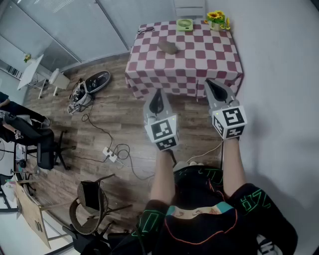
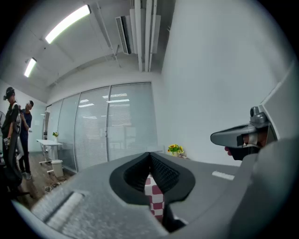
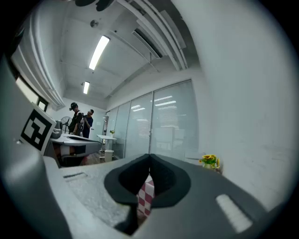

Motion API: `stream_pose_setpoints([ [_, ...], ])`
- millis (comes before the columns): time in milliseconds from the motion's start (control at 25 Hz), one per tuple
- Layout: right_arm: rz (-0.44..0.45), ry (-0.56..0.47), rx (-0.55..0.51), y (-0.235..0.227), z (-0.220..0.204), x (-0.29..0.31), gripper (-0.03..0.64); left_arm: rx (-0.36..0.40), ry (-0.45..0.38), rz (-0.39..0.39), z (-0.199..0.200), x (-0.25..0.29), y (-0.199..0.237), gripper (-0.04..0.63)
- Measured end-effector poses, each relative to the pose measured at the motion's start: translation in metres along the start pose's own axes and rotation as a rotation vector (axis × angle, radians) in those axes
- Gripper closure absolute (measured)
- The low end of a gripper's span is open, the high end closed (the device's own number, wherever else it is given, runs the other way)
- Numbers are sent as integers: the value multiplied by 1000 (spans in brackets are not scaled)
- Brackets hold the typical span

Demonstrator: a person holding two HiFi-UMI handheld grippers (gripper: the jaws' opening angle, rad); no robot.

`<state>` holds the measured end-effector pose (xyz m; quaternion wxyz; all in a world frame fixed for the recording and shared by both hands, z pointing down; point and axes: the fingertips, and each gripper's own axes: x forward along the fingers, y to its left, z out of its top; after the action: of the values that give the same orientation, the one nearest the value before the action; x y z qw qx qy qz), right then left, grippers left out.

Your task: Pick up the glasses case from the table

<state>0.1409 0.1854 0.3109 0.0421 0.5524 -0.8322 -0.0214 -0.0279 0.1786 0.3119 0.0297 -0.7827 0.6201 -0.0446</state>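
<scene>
Glasses case [image 1: 168,48]: a brown, longish case that lies flat on the tabletop [image 1: 199,60], in the back left part. It lies alone, well apart from both grippers, and nothing touches it. It looks shut, so I cannot tell what is inside.
Tabletop: it is covered with a red-and-white checked cloth [image 1: 149,82] that hangs down on the near side. Its right side is close to the white wall [image 1: 284,74].
Flower pot [image 1: 216,26]: it stands upright at the back right corner of the tabletop and holds yellow flowers [image 1: 216,15].
Green thing [image 1: 185,25]: it is at the back edge, just left of the flower pot. It is flat and squarish with a round middle, and I cannot tell what it is.
Small dark thing [image 1: 145,30]: it is at the back left corner and too small to make out.
Left gripper [image 1: 158,93]: it is held level before the near edge of the tabletop and points toward it. Its fingers are pressed together at the tips with nothing between them. Only the checked cloth shows through the gap below the tips.
Right gripper [image 1: 211,82]: it is beside the left gripper, on the wall side, and also level. Its fingers are pressed together and hold nothing.
Floor [image 1: 119,114]: it is wood. On it are a power strip [image 1: 110,154] with cables and a chair [image 1: 89,209].
</scene>
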Motion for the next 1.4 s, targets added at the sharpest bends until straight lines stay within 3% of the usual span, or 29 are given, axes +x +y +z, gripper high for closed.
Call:
stream_pose_setpoints([
  [760,-75,-79,0,-13,21,-8,612,37,-17,10,14,-11,11,586],
  [1400,-75,-24,-31,-26,5,43,612,-7,23,18,-25,35,37,586],
])
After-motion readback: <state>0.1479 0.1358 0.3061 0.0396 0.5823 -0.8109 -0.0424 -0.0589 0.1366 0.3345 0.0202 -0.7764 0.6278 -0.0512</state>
